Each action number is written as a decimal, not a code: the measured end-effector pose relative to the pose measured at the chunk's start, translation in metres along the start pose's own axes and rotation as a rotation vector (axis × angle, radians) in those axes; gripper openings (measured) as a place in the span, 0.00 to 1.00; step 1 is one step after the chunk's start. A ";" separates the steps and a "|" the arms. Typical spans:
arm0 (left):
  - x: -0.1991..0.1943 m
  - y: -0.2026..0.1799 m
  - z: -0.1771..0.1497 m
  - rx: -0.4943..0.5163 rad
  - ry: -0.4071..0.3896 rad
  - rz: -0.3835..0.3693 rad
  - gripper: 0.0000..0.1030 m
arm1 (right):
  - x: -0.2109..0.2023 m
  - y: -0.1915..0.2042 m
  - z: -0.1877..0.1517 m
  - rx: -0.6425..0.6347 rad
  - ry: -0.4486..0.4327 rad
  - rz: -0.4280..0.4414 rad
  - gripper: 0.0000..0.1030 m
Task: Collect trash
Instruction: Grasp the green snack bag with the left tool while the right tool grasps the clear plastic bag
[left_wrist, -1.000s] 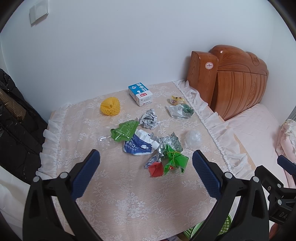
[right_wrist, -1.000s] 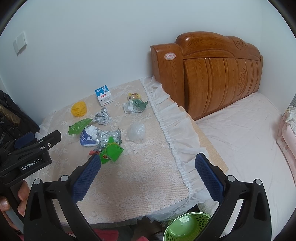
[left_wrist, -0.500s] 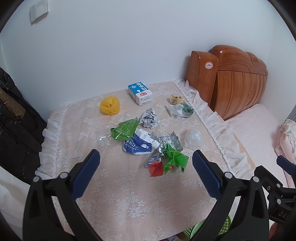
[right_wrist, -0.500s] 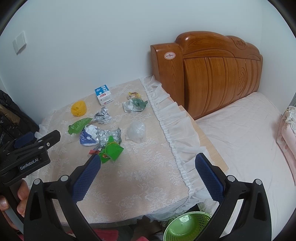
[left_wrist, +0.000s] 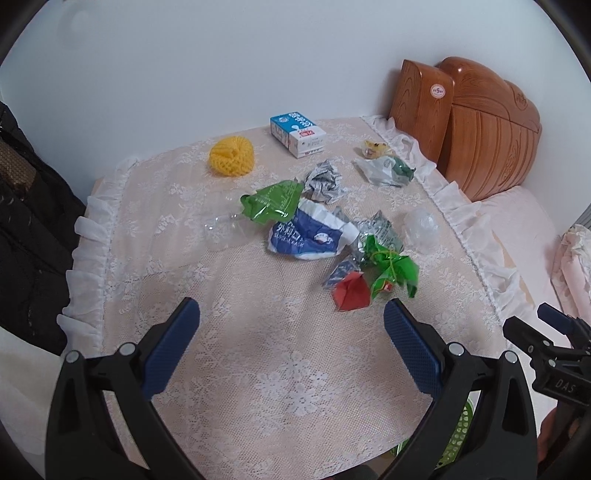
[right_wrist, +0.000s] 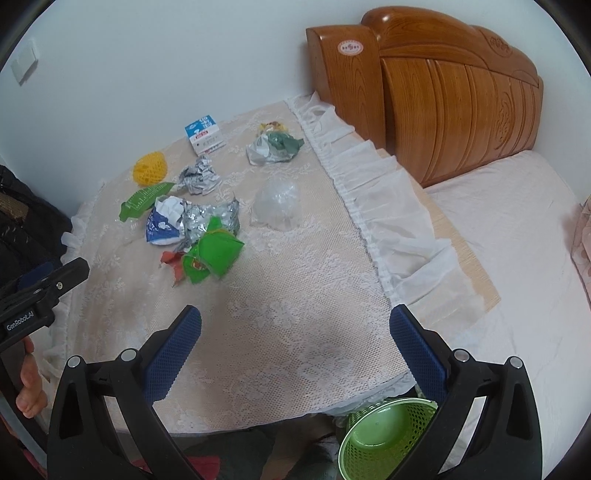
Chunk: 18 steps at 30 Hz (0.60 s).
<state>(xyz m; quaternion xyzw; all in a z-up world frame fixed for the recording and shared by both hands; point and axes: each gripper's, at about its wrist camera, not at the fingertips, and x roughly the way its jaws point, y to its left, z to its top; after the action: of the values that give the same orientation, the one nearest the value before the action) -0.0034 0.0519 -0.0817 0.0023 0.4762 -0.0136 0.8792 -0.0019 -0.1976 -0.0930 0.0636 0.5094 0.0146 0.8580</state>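
Note:
Trash lies on a lace-covered table (left_wrist: 280, 369): a red and green wrapper (left_wrist: 373, 277) (right_wrist: 210, 254), a blue and white pouch (left_wrist: 310, 236) (right_wrist: 162, 221), a green packet (left_wrist: 271, 201), crumpled foil (left_wrist: 323, 181), a clear plastic ball (left_wrist: 421, 225) (right_wrist: 277, 203), a yellow foam net (left_wrist: 232, 156), a milk carton (left_wrist: 298, 133). A green mesh bin (right_wrist: 384, 439) stands on the floor below the table's near edge. My left gripper (left_wrist: 291, 339) is open and empty, short of the trash. My right gripper (right_wrist: 295, 343) is open and empty over the table's near part.
A wooden headboard (right_wrist: 443, 92) and a bed with a pale sheet (right_wrist: 517, 240) lie to the right. A dark coat (left_wrist: 26, 221) hangs at the left. A white wall stands behind the table. A white and green wrapper (left_wrist: 388, 171) lies near the far right frill.
Both grippers have drifted slightly forward and a little lower toward the table. Nothing on the table has moved and both stay open.

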 end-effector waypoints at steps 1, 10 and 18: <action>0.003 0.003 -0.002 0.002 0.007 0.003 0.93 | 0.006 0.001 0.000 0.006 0.011 0.004 0.98; 0.030 0.027 0.019 -0.022 0.019 -0.023 0.93 | 0.030 0.008 0.008 0.037 0.057 -0.001 0.98; 0.070 0.028 0.082 0.063 0.001 -0.067 0.93 | 0.045 0.011 0.019 0.064 0.073 -0.027 0.98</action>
<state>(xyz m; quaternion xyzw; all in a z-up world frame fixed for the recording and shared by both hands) 0.1042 0.0772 -0.0962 0.0140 0.4760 -0.0579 0.8774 0.0368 -0.1844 -0.1215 0.0836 0.5413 -0.0112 0.8366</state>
